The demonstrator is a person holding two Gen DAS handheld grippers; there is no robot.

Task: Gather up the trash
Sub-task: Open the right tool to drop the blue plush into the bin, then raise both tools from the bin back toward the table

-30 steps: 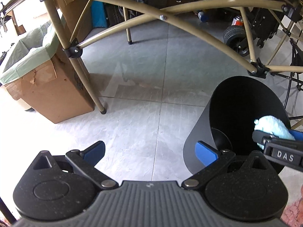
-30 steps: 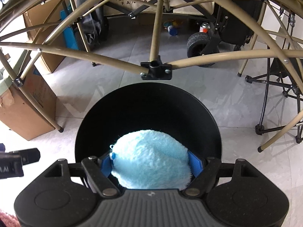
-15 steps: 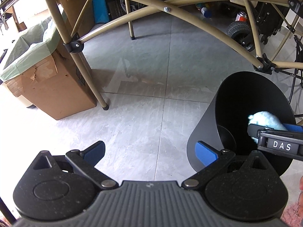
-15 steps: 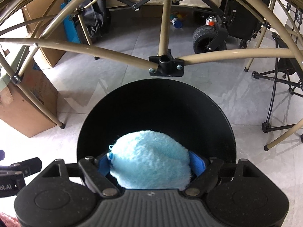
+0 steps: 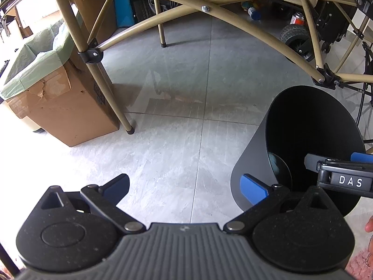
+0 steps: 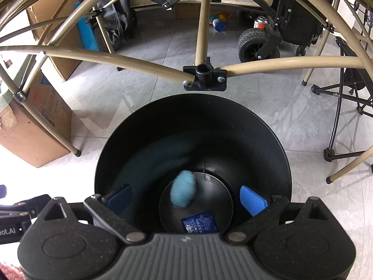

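Blue fluffy ball in the black bin

The right gripper (image 6: 186, 200) is over the black bin (image 6: 139, 140), its jaws opening with nothing between them. The fluffy blue ball (image 6: 183, 192) is blurred, near the bin's bottom, with a blue packet (image 6: 199, 225) at 5 o'clock from it. The left gripper (image 5: 186, 185) is wide apart over the floor (image 5: 163, 140).

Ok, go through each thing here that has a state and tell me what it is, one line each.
Right gripper: jaws opening, nothing between them.
Left gripper: open, empty.
Blue fluffy ball: loose inside the bin, blurred.
Black bin: upright, unlidded.
Blue packet: lying flat on the bin's bottom.
Cardboard box: open, lined with a green bag.
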